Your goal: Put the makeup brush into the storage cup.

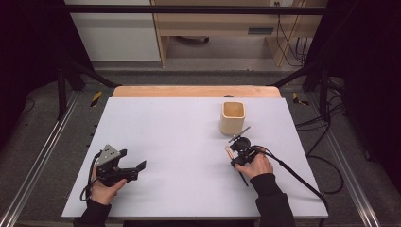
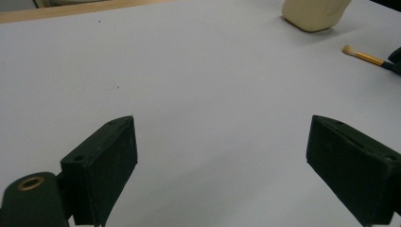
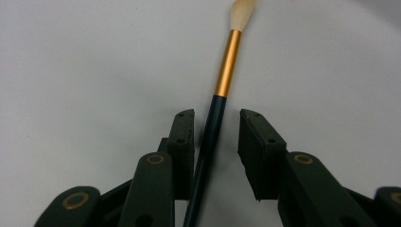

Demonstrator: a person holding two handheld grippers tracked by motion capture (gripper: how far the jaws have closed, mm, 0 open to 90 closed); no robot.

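Note:
A makeup brush [image 3: 227,61] with a dark handle, gold ferrule and pale bristles lies flat on the white table [image 1: 165,132]. My right gripper [image 3: 216,118] straddles its handle. The left pad is at the handle, and a gap shows between the handle and the right pad, so the jaws are narrowly open. In the high view the right gripper [image 1: 239,152] sits just in front of a beige square cup [image 1: 232,118], and the brush tip [image 1: 228,149] pokes out to its left. My left gripper [image 1: 133,160] rests at the near left, wide open, with nothing between its fingers [image 2: 106,165].
In the left gripper view the cup [image 2: 314,14] and the brush [image 2: 366,56] appear far off at the top right. A cable [image 1: 293,175] trails from the right gripper toward the table's right front corner. Beyond the far edge stands a wooden shelf unit [image 1: 217,28].

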